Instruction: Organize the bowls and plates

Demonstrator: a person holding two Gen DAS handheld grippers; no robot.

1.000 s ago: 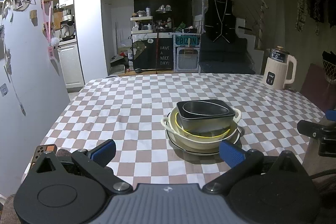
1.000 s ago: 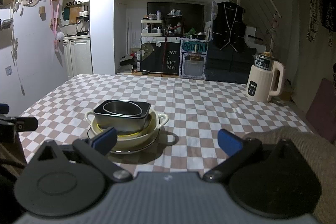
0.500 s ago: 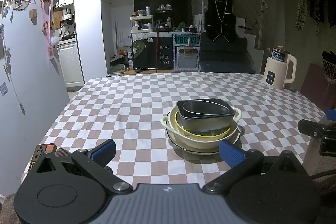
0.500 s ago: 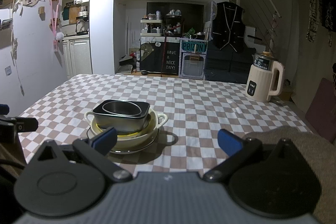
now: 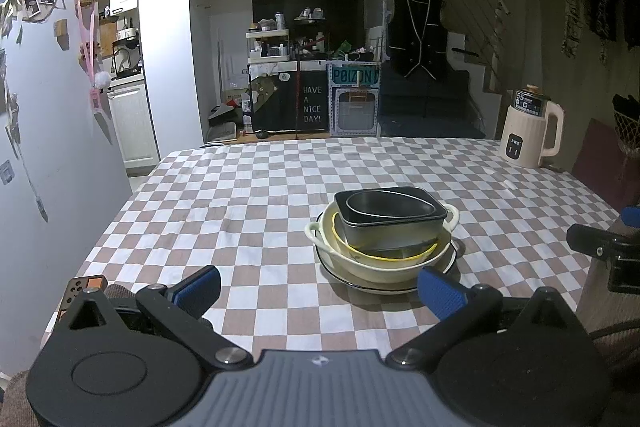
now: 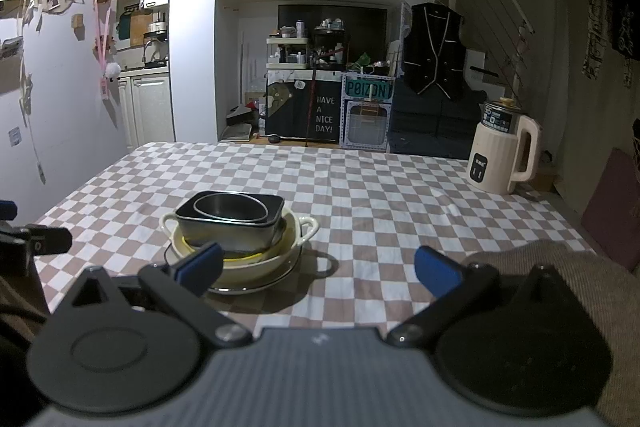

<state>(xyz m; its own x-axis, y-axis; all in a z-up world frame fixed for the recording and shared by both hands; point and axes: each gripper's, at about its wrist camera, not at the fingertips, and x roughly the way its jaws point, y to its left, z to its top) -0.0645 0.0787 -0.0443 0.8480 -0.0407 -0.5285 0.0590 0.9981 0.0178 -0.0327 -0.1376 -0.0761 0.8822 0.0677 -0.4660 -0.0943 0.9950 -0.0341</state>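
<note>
— Crockery all nested already? Looks so: dark square pan [image 5: 390,217] with a steel bowl [image 5: 390,205] inside, sitting in the cream two-handled bowl [image 5: 380,255], on a plate [image 5: 448,263] at the bottom.
— And where on the table [image 5: 240,195]? Near the front edge, well apart from the kettle [image 5: 528,131] at the far right corner.
— Anything left to do? Apparently little; nothing loose elsewhere on the cloth. Possibly just moving the stack.
— Left hand-held gripper [image 5: 318,287]? Spread wide, holding nothing, short of the stack.
— Right hand-held gripper [image 6: 318,267]? Same: wide apart and empty, stack behind its left finger.
— Readable writing? "HAVE A NICE DAY!" on the black board [image 5: 312,105] beyond the table, "POIZON" on the blue box [image 5: 354,77] beside it, "55" on the kettle.
</note>
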